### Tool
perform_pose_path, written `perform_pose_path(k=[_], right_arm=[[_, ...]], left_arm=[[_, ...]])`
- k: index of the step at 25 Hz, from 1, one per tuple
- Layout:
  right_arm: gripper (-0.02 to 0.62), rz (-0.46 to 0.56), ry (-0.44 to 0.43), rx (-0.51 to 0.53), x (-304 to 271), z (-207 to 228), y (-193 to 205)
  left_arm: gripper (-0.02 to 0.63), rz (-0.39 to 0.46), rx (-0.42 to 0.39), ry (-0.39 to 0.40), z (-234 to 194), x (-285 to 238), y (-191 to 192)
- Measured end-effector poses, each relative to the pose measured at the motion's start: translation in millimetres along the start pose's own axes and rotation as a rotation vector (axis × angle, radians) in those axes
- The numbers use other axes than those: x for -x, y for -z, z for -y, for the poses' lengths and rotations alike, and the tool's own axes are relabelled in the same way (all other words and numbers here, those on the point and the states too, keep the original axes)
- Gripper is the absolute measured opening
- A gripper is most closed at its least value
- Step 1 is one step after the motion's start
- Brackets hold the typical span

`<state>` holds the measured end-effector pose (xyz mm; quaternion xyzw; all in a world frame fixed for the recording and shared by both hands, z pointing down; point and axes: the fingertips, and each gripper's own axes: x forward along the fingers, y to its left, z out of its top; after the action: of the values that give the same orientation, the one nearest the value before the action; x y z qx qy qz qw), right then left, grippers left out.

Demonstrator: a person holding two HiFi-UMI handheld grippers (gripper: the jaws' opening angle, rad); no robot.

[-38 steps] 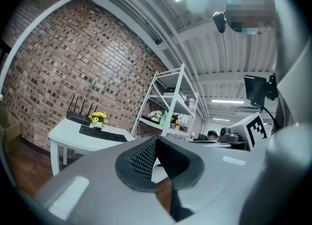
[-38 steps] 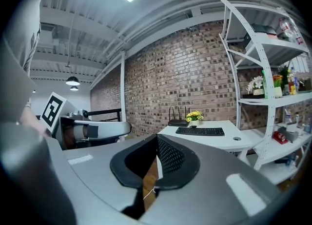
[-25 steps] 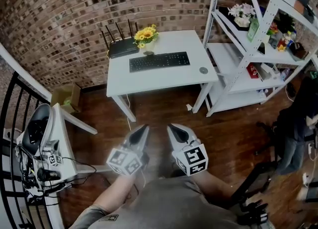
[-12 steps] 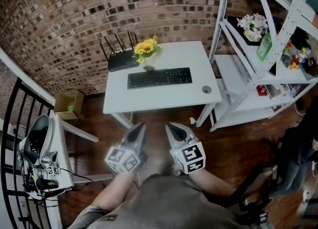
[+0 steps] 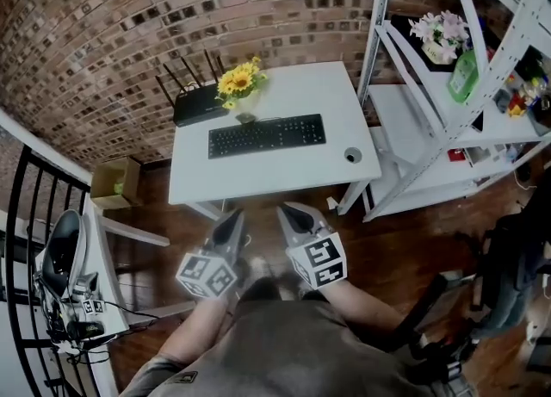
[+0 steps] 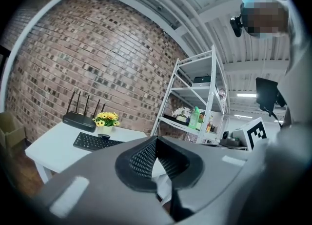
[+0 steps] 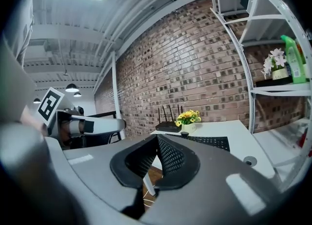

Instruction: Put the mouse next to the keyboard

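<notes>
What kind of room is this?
Probably a small office or workroom. A white desk holds a keyboard and a router with antennas. Tall white metal shelves full of supplies stand beside it, and there is a brick wall behind.

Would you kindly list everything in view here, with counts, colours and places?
table: one, white, against the brick wall
keyboard: one, black, mid-table
mouse: one, dark, behind the keyboard, by the vase
flowers: one bunch, yellow, in a vase at the table's back
router: one, black, four antennas, table's back left corner
round disc: one, grey, near the table's right edge
shelving: one unit, white, right of the table
cardboard box: one, brown, on the floor left of the table
left gripper: one, grey, shut, empty, short of the table
right gripper: one, grey, shut, empty, beside the left
</notes>
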<state>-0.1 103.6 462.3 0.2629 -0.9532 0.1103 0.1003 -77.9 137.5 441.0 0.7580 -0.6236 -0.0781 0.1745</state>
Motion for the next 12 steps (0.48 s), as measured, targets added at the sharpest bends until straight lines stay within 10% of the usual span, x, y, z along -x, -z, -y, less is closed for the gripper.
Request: perform_pose_path(k=[12], right_arm=[[0.014, -0.059, 0.057, 0.009, -93.1, 42.7, -10.3]], left_arm=[[0.002, -0.017, 0.037, 0.054, -77.8, -76.4, -17.5]])
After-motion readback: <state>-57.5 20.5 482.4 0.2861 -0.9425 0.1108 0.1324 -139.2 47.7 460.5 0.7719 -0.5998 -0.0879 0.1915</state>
